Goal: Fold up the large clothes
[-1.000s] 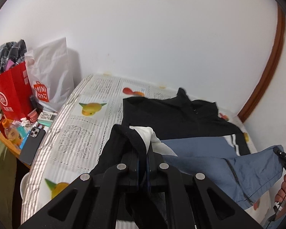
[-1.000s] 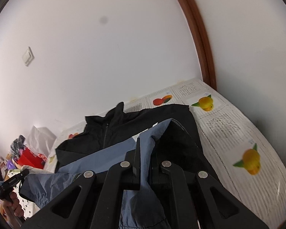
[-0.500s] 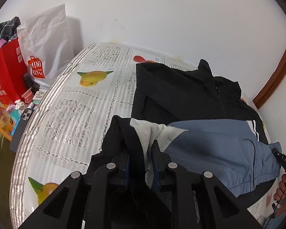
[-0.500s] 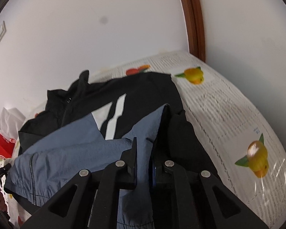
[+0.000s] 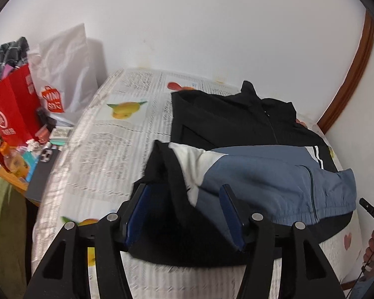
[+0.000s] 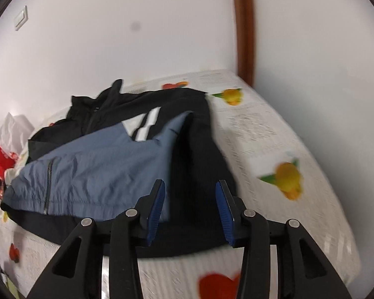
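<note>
Closest in the left wrist view, the left gripper (image 5: 184, 208) had its jaws opening, with the black edge of the jacket (image 5: 261, 174) lying loose between the blue pads, and the pads did not press on it. In the right wrist view, the right gripper (image 6: 189, 208) was the same: its jaws were opening over the black and blue cloth, and nothing was pinched.

The jacket lay on the bed (image 5: 107, 154), folded over, with the thin, crinkly blue part on top of the smooth black part. A white patch and two white stripes showed where blue met black. The collar stood up at the far end, near the wall.

The bed sheet was white with grey print and pictures of yellow fruit (image 6: 288, 177).

Only the left wrist view showed the small worktop (image 5: 12, 182) beside the bed, with a dark phone (image 5: 38, 177), a red paper bag (image 5: 12, 104) and a white plastic bag (image 5: 64, 74) on it. It also showed a hand (image 5: 372, 249) at the far right edge.

Only the right wrist view showed a red heart (image 6: 218, 285) printed on the sheet near the jaws, and a light switch (image 6: 21, 21) high on the wall
</note>
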A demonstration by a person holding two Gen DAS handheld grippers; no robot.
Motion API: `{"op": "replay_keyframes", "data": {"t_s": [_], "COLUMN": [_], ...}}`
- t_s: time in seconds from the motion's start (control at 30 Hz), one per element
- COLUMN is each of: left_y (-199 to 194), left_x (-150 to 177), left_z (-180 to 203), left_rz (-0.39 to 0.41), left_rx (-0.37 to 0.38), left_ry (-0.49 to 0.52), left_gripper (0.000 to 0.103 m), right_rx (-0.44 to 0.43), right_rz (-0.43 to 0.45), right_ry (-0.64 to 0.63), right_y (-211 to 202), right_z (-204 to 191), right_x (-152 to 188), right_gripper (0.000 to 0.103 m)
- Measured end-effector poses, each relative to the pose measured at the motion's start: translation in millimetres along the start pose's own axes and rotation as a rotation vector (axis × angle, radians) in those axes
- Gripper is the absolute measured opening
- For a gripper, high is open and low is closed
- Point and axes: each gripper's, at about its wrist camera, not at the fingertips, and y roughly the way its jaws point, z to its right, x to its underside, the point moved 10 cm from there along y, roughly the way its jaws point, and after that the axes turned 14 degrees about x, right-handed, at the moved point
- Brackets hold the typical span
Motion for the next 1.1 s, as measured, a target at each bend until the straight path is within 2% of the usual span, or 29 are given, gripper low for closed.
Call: {"op": "replay_keyframes", "data": {"t_s": [0.13,0.3,0.43,0.73,0.87,0.9,0.97,1.03,1.07,1.1], "left_y": [-11.9,-9.7,-5.1,15.5,27.8,28.4,30.6,27.4,24.6,21.2], "left_x": [15.2,44.5,59.3,55.7,55.4,56.6,59.8,61.4,62.1,63.1], "left_z": [-15.2,-35.3,-44.7,-46.1,-49.9,-50.6,-51.5,-51.8,-50.8,-49.9], "left_rz": [-0.015,-0.056,-0.063,-0.065,-0.066,-0.063,-0.069,-0.064,-0.062,-0.059], "left_rx": [-0.033,-0.049,-0.023,0.003,-0.010,-0.014,-0.010,0.000,0.008,0.010], "left_ry": [-0.005,-0.029,-0.059,-0.043,-0.059,-0.065,-0.082,-0.100,-0.101,-0.103], "left_gripper": [0.058,0.058,0.057,0.056,0.045,0.037,0.023,0.014,0.010,0.009], "right_rx": [0.031,0.047,0.020,-0.013,-0.016,-0.016,-0.010,-0.011,-0.008,-0.014], "right_rz": [-0.010,-0.066,-0.085,-0.128,-0.142,-0.143,-0.137,-0.135,-0.137,-0.137], "right_ry": [0.016,0.019,0.019,-0.005,0.000,-0.002,-0.012,-0.029,-0.031,-0.032], "right_y": [-10.5,-1.4,8.4,41.6,53.4,55.8,59.4,60.8,61.7,62.1], "right_z": [25.2,40.1,33.0,11.1,9.1,8.8,8.6,8.3,9.8,10.5], "right_x": [16.0,42.8,46.1,41.4,42.9,43.1,42.9,43.0,42.6,41.8], "right_gripper": [0.042,0.042,0.042,0.042,0.042,0.042,0.038,0.010,0.000,0.000]}}
